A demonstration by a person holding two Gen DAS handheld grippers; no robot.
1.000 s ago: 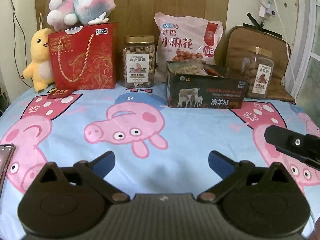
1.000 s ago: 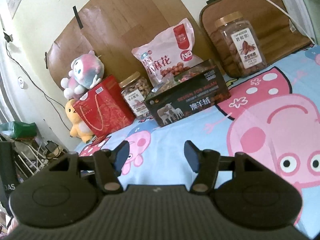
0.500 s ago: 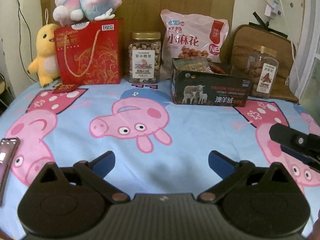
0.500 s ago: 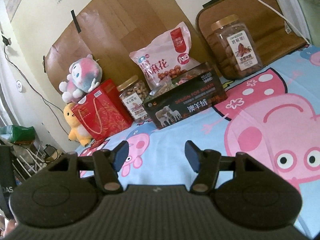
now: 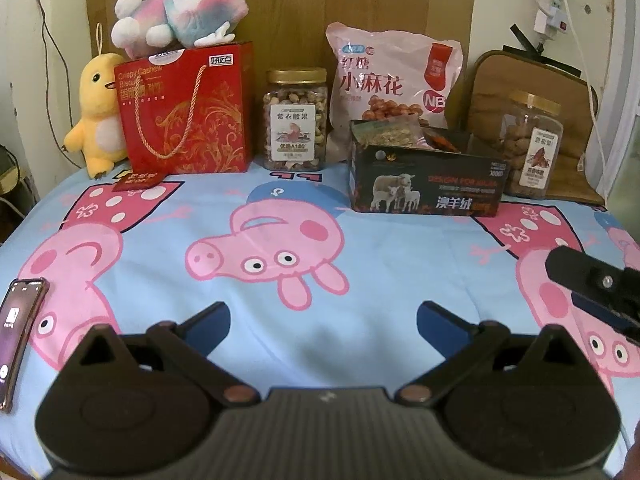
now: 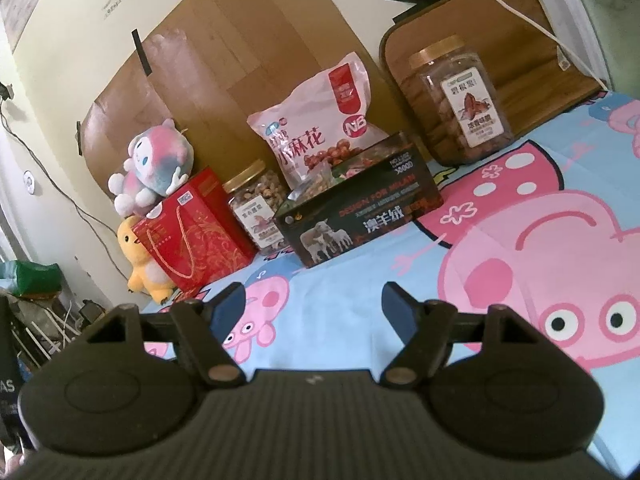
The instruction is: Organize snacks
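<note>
A dark box point(image 5: 426, 182) with small snack packets inside stands at the back of the Peppa Pig cloth; it also shows in the right wrist view point(image 6: 360, 216). Behind it leans a pink snack bag point(image 5: 394, 84) point(image 6: 320, 116). A nut jar point(image 5: 295, 120) point(image 6: 256, 208) stands left of the box, and a second jar point(image 5: 532, 144) point(image 6: 460, 100) stands to its right. A red gift bag point(image 5: 186, 110) point(image 6: 192, 232) is further left. My left gripper point(image 5: 322, 320) is open and empty, well short of the snacks. My right gripper point(image 6: 312, 308) is open and empty; part of it shows in the left wrist view point(image 5: 596, 284).
A pink plush point(image 5: 180, 12) sits on the red bag and a yellow duck plush point(image 5: 98, 112) stands beside it. A phone point(image 5: 18, 332) lies at the cloth's left edge. A brown cushion point(image 5: 532, 92) leans at the back right. Cables hang on the wall.
Both grippers have drawn back and risen slightly, so the snacks look a little farther away and the phone shows more. Both stay open. Nothing on the cloth has moved.
</note>
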